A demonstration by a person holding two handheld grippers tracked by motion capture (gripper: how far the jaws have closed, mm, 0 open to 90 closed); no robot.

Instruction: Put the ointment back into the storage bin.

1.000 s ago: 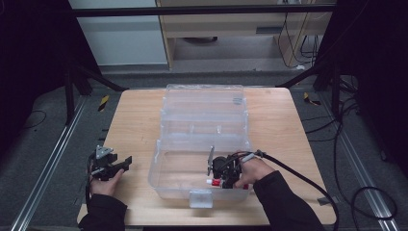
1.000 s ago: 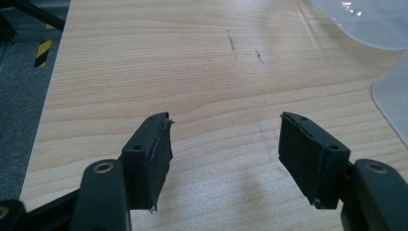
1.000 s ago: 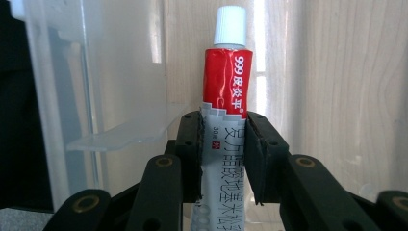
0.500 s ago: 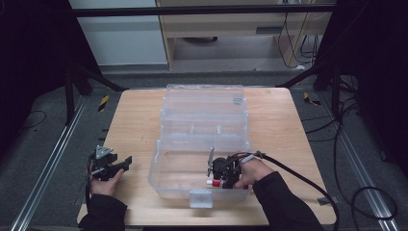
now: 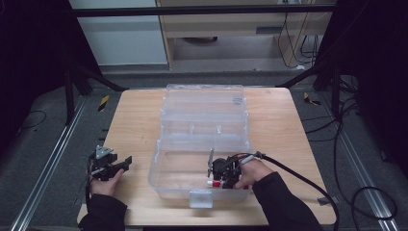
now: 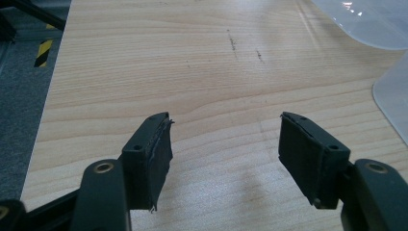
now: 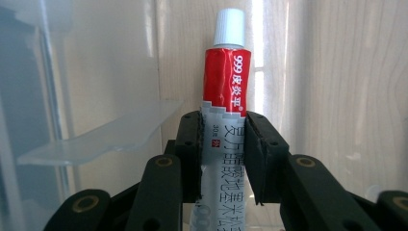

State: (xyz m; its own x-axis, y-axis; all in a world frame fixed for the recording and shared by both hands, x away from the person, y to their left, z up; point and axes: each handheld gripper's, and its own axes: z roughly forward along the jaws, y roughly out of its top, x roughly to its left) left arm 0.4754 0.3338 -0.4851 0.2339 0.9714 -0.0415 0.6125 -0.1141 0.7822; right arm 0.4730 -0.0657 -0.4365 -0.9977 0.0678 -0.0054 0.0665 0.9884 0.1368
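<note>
A clear plastic storage box (image 5: 202, 144) stands open in the middle of the wooden table (image 5: 139, 125), its lid folded back. My right gripper (image 5: 217, 177) reaches down into the front compartment of the box. In the right gripper view its jaws are shut on a red-and-silver ointment tube (image 7: 225, 96) with a white cap, pointing away from me over the box floor. The tube's red end (image 5: 215, 183) peeks out under the gripper in the high view. My left gripper (image 5: 126, 162) rests on the table left of the box, open, with bare wood between its pads (image 6: 154, 154).
A clear latch tab (image 5: 200, 198) sticks out at the box's front wall. An inner divider shelf (image 7: 106, 134) shows left of the tube. The box's corner (image 6: 392, 96) lies to the right of the left gripper. A black cable (image 5: 298, 178) trails from the right gripper.
The right gripper with the tube has shifted very slightly inside the box. The left gripper has stayed where it was.
</note>
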